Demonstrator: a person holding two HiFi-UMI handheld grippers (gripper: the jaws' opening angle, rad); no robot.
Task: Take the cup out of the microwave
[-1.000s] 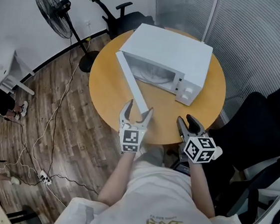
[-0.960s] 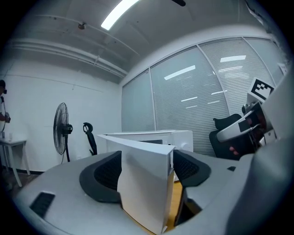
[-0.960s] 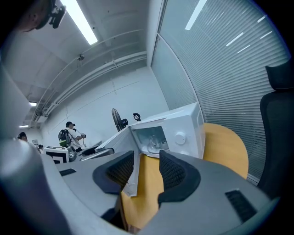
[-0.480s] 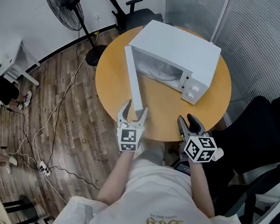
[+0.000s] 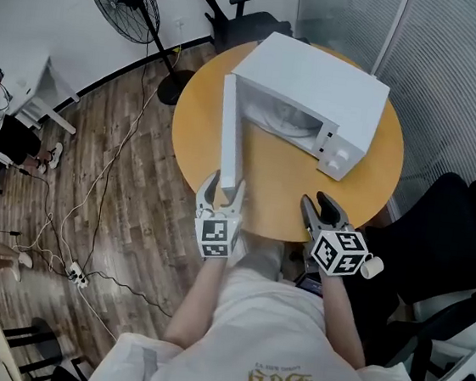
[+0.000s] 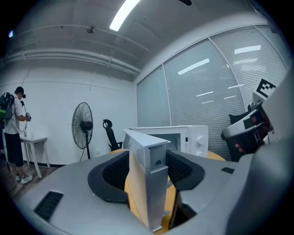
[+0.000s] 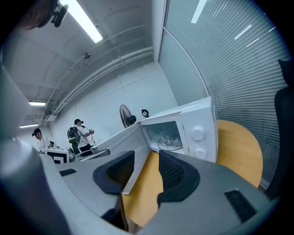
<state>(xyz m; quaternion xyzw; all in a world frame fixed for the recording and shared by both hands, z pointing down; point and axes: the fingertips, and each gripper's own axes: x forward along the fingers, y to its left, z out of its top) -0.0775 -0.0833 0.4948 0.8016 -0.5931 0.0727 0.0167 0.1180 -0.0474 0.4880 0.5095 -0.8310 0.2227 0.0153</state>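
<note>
The left hand-held gripper (image 5: pixel 225 188) is being closed on the free edge of the microwave door (image 5: pixel 230 133). The door's end is standing between the pads, and both seem to be touching it. The door is being held swung wide, out to the near rim of the table (image 5: pixel 281 190). The right hand-held gripper (image 5: pixel 316 201) is being held with jaws apart and empty. Ahead of it, bare table is lying open up to the mouth of the microwave (image 5: pixel 319 79), where the cup (image 7: pixel 166 137), glassy and dim, is sitting inside.

No letters or numbers can be read. The shirt (image 5: pixel 281 378) bears a yellow print, too small to make out. The left cube (image 5: pixel 217 236) and right cube (image 5: pixel 338 252) show only black-and-white square codes.
</note>
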